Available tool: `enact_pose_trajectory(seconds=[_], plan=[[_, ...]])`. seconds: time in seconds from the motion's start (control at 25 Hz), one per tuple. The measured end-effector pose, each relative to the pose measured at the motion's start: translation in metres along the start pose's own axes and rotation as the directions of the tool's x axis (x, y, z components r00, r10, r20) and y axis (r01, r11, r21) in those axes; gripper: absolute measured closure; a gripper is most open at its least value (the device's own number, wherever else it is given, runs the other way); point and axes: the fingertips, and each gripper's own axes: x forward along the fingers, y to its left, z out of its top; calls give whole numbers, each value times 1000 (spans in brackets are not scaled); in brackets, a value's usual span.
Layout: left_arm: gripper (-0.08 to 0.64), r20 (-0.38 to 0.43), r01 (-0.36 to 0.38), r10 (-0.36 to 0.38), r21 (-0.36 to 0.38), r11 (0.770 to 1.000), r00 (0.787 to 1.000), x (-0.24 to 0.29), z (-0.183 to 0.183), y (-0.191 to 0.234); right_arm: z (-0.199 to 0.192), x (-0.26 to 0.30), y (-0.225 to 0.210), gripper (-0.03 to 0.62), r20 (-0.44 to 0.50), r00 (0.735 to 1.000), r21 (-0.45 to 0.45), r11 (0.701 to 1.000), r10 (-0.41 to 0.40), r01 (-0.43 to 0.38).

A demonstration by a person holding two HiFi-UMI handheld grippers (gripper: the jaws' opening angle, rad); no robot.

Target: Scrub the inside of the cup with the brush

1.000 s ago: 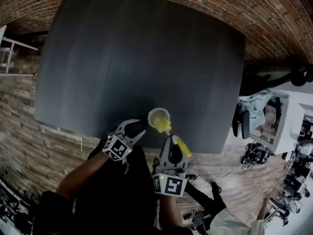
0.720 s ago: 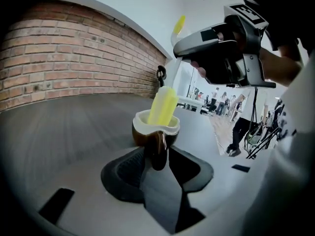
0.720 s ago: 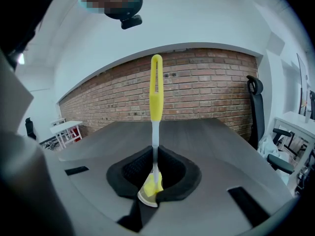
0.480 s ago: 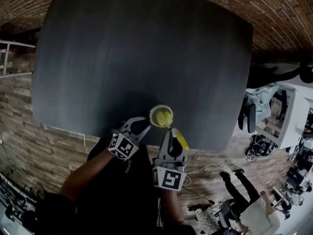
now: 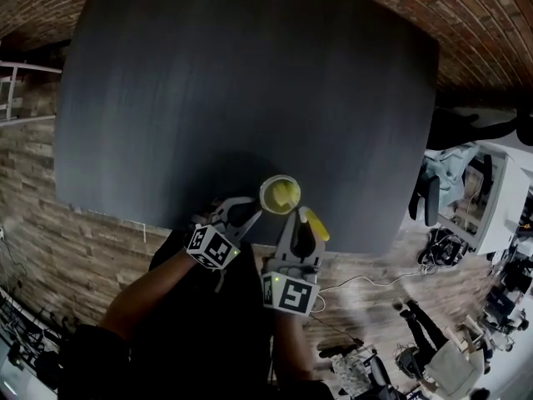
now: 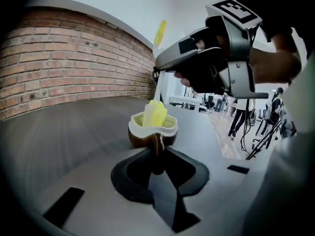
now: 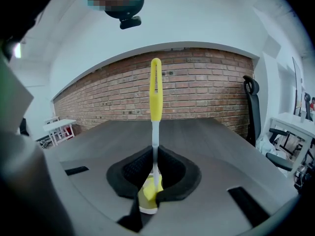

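Compared with a second ago, the brush's yellow head sits down inside the cup [image 5: 281,194] rather than at its near rim, and the handle end is tipped further out to the right; the cup itself shows slightly farther right in the head view (partly the camera's own shift, I judge).

The left gripper [image 6: 157,149] has its jaws closed on the near side of the cup, pinning it upright on the table [image 5: 250,82] close to the near edge. The right gripper [image 7: 155,168] is clamped narrow on the white stem of the brush [image 7: 155,97], yellow handle pointing up and the yellow head below the jaws, inside the pale mouth of the cup.

So the holding and the insertion are done, and I judge the scrubbing itself is under way or just starting. Nothing in these views shows how much of the inner wall has been covered, so the turning and up-and-down strokes, then lifting the brush out, look to be left.

The table is a broad dark grey top with a faint grain, bare apart from the cup. A red brick wall [image 7: 206,82] runs behind it. A black office chair [image 7: 250,102] stands to the right, a small white table [image 7: 59,127] to the left, and people [image 6: 236,112] stand far back in a bright area.
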Motion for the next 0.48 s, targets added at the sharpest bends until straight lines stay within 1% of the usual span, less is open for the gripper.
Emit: enact_pose_trajectory(seconds=[0.16,0.48], plan=[[480,3,0,0,-2,1000,1000,4,2,-3,4,8,-1,544,10,1000,37,999,10,-10],[480,-2,1,-1,4,1000,1000,5,2,-1,6,18,10,543,22,998,69,996,61,-63]])
